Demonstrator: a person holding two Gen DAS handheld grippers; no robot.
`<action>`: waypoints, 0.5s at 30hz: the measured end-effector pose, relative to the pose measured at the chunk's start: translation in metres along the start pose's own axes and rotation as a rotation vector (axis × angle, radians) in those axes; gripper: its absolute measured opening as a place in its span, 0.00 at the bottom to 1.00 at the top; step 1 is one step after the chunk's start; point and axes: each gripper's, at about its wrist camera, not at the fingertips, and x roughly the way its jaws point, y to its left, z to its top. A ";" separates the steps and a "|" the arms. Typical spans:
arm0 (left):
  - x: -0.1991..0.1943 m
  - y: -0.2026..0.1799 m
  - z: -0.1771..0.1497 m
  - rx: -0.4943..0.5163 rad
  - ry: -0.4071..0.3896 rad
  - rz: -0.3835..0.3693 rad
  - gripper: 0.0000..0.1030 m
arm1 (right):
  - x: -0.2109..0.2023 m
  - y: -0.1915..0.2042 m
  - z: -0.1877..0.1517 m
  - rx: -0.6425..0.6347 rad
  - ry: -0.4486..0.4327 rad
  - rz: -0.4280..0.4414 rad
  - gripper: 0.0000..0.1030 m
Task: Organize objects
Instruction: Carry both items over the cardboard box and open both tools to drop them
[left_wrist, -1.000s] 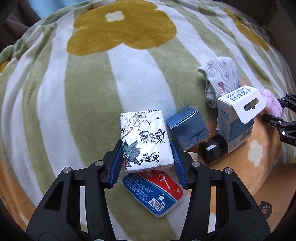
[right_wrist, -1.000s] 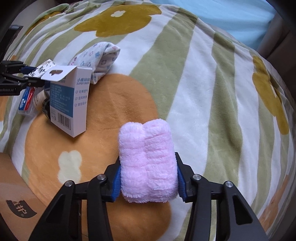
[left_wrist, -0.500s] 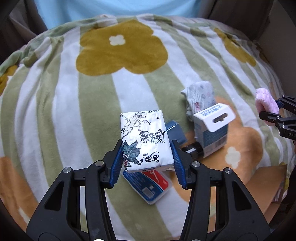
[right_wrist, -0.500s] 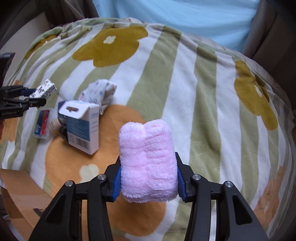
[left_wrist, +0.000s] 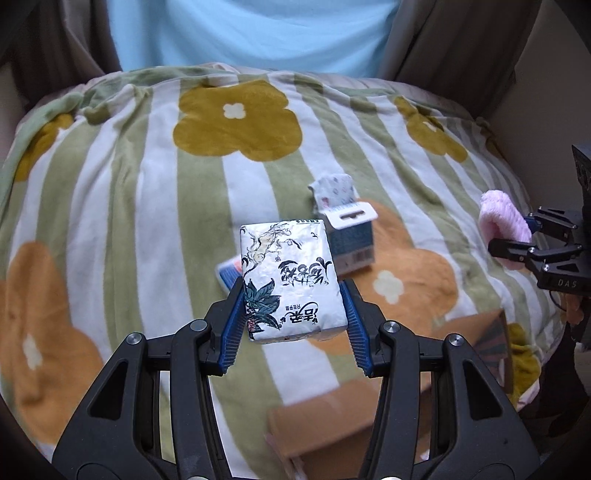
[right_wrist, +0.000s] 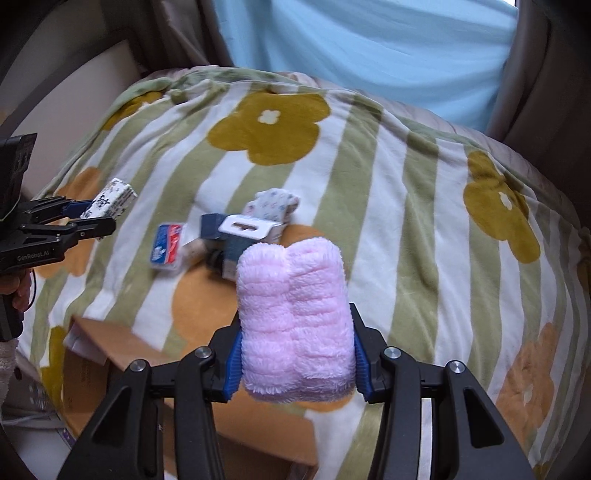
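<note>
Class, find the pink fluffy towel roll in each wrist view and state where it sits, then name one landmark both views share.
Left wrist view: pink towel roll at far right edge, clamped in the right gripper.
Right wrist view: pink towel roll centre, low, between that gripper's pads.
Shared landmark: white-and-blue hang-tab box on the blanket.

Right claw (right_wrist: 297, 352) clamps pink fluffy towel roll (right_wrist: 293, 325) above striped flower blanket (right_wrist: 406, 206). Left claw (right_wrist: 98, 218) at far left grips tissue pack (right_wrist: 110, 197). Cardboard box (right_wrist: 122, 354) below.
</note>
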 end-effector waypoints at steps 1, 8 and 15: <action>-0.008 -0.006 -0.010 -0.008 -0.002 0.004 0.44 | -0.006 0.007 -0.006 -0.012 0.000 0.012 0.43; -0.044 -0.037 -0.081 -0.108 0.005 -0.006 0.44 | -0.041 0.052 -0.051 -0.105 0.021 0.090 0.43; -0.037 -0.055 -0.157 -0.228 0.056 -0.004 0.44 | -0.042 0.075 -0.092 -0.131 0.062 0.129 0.43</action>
